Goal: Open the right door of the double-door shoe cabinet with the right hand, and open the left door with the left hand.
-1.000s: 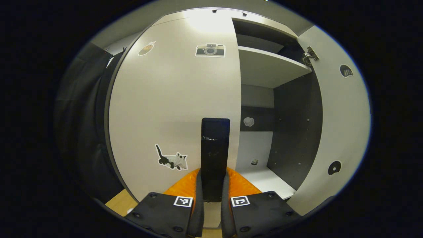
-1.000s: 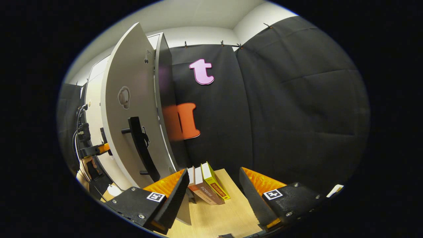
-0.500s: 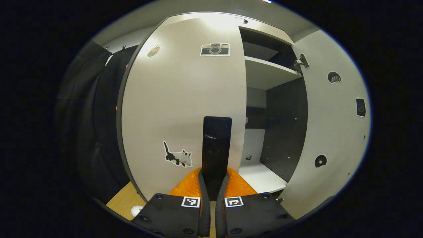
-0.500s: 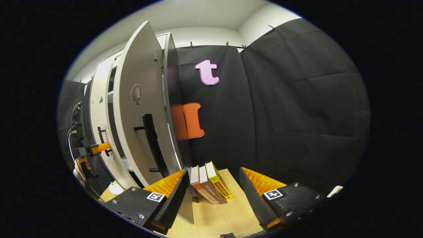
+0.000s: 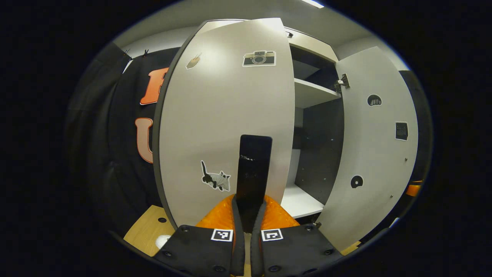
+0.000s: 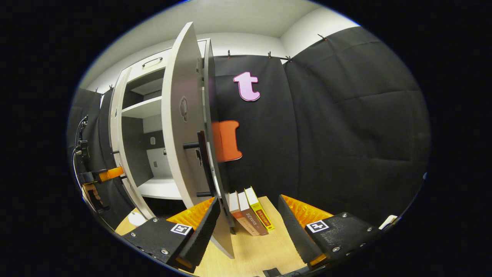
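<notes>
Left gripper view: the left gripper [image 5: 247, 215] is pinching the handle [image 5: 253, 169] of the left door [image 5: 226, 115], half swung out; the right gripper [image 6: 248, 215] is hanging spread near the open right door [image 6: 180, 127]. Pulling crookedly risks slipping off.

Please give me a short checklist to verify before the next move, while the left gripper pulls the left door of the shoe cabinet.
1. Left gripper grip: both fingers are closed on the left door handle: ok.
2. Left door is swung partly out from the cabinet: ok.
3. Right door is open, its handle free: ok.
4. Right gripper is open, holds nothing and is apart from the right door: ok.
5. Books stand on the floor beside the right door's lower edge; whether they touch it: cannot tell.
6. Space behind the left door for more swing: cannot tell.
</notes>
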`<act>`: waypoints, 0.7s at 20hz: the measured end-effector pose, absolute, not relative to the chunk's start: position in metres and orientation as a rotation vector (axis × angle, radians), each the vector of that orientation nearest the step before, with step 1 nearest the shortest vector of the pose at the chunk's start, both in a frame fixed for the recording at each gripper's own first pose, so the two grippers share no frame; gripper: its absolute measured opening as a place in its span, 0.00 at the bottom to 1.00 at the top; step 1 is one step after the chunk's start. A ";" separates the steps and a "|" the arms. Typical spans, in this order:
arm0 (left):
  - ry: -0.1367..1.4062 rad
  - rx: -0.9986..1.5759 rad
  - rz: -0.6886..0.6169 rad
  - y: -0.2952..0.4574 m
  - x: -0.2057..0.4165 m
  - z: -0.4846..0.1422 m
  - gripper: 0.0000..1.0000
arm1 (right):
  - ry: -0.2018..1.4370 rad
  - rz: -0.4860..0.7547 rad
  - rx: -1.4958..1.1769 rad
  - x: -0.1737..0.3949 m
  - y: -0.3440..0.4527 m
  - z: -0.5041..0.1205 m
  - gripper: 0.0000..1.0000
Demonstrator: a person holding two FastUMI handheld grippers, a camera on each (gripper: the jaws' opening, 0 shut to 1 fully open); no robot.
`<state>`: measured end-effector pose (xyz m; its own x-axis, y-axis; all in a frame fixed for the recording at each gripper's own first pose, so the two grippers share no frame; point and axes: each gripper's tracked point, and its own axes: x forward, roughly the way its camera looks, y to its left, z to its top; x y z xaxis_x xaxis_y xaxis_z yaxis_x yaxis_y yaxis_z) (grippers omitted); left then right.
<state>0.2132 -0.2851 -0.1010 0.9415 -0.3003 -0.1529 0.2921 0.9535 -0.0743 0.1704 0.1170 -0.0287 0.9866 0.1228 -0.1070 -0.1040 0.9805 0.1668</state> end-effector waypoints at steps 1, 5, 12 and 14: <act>0.161 -0.054 -0.304 -0.283 0.212 -0.101 0.13 | 0.112 0.113 0.159 0.169 0.118 -0.027 0.93; 0.154 -0.070 -0.306 -0.276 0.205 -0.099 0.13 | 0.094 0.113 0.155 0.169 0.122 -0.023 0.93; 0.158 -0.070 -0.320 -0.266 0.197 -0.098 0.12 | 0.088 0.102 0.150 0.165 0.129 -0.021 0.93; 0.161 -0.041 -0.316 -0.262 0.195 -0.098 0.12 | 0.086 0.096 0.153 0.163 0.130 -0.022 0.93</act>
